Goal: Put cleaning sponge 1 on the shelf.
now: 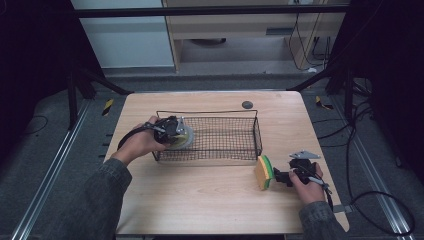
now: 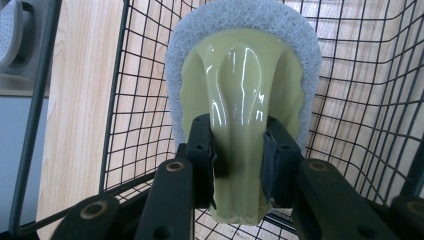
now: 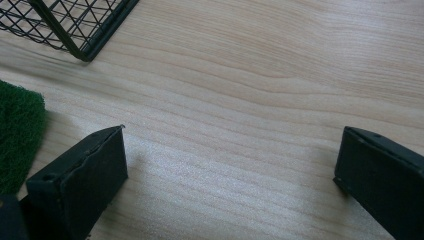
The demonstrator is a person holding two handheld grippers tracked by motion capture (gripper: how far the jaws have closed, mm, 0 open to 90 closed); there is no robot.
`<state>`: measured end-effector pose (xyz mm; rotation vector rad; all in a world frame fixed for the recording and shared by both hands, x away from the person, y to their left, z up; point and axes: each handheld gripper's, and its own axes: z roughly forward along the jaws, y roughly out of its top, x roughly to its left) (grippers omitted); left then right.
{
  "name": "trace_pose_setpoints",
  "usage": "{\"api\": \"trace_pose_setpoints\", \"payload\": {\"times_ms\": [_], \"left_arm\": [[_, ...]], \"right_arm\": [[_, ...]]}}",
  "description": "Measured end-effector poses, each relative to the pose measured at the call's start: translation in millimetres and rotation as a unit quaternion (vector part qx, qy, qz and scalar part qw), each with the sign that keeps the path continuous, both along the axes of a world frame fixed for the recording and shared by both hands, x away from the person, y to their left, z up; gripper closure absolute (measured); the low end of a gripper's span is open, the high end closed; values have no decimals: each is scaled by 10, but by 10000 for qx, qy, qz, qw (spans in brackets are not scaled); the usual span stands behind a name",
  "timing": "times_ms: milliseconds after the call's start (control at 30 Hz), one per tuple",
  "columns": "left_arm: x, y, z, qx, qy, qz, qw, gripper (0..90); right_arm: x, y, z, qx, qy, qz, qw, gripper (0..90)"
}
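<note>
A black wire basket [image 1: 207, 113] stands in the middle of the wooden table [image 1: 200, 200]. At its left end my left gripper [image 1: 170, 131] is shut on the pale green handle of a scrubber [image 1: 184, 137]. In the left gripper view the jaws [image 2: 239, 150] pinch that glossy handle, and the scrubber's grey-white pad [image 2: 245, 65] lies against the basket mesh [image 2: 120, 100]. A yellow sponge with a green scouring side [image 1: 263, 172] stands on edge off the basket's front right corner. My right gripper [image 1: 280, 176] is just right of it. It is open [image 3: 230, 145] over bare wood, with the green pad [image 3: 17, 130] beside its left jaw.
A small dark disc [image 1: 247, 104] lies near the table's far edge, behind the basket. A corner of the basket [image 3: 75, 30] shows ahead of the right gripper. Black frame legs stand at both back corners of the table, and cables trail on the floor to the right.
</note>
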<state>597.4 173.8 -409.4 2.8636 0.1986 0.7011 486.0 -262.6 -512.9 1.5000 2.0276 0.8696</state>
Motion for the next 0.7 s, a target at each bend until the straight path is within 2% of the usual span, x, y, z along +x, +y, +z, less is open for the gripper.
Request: {"api": "trace_pose_setpoints", "payload": {"times_ms": [700], "left_arm": [[35, -55, -45, -98, 194, 42, 9998, 677]], "right_arm": [[0, -1, 0, -3, -2, 1, 10000, 6]]}}
